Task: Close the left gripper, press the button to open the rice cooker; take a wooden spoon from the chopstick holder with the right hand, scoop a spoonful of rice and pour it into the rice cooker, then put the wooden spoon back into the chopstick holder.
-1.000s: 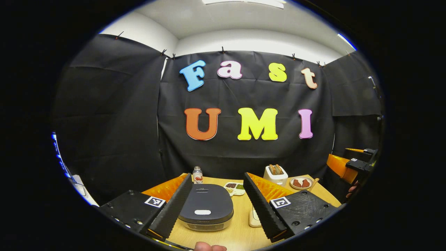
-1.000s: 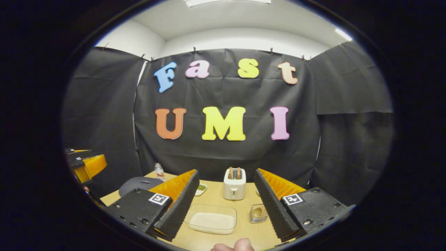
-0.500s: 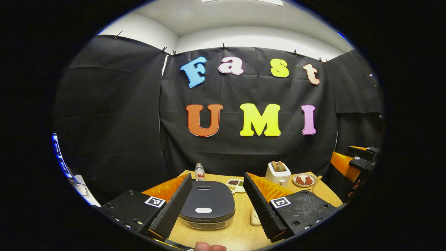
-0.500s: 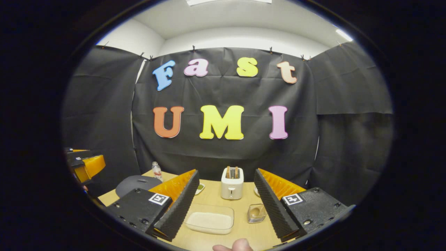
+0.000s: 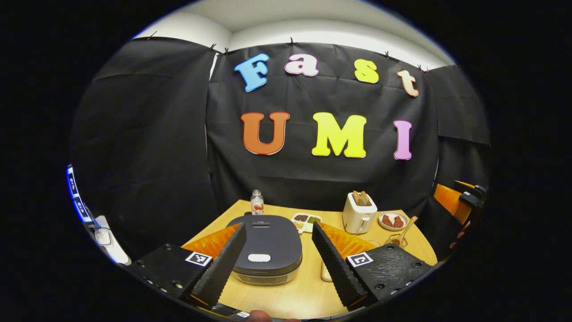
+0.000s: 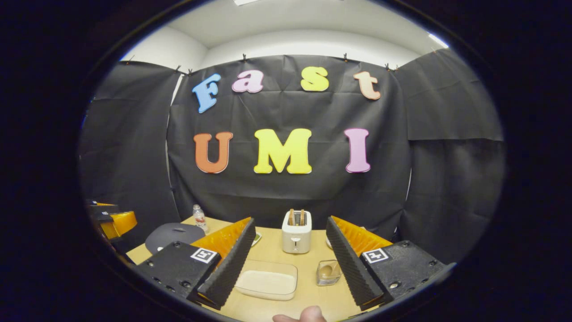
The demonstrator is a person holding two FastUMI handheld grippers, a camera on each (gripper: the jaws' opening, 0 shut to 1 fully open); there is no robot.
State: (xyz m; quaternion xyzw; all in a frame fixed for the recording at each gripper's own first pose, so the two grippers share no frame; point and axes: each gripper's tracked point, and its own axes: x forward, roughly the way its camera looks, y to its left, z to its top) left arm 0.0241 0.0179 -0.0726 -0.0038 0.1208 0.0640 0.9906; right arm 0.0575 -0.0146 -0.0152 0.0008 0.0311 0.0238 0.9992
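Since a second earlier, in the left gripper view, we had tipped our left gripper [image 5: 277, 259] down toward the closed rice cooker [image 5: 267, 245], jaws wide apart and holding nothing, likely lining up on the pale button [image 5: 259, 258] on its lid; right of the cooker the wooden spoon [image 5: 407, 226] leaned in the chopstick holder [image 5: 395, 240]. In the right gripper view, our right gripper [image 6: 290, 264] hung equally wide and empty above the clear tray [image 6: 267, 281] of rice, the holder [image 6: 328, 272] just right of it, the cooker [image 6: 173, 235] far left.
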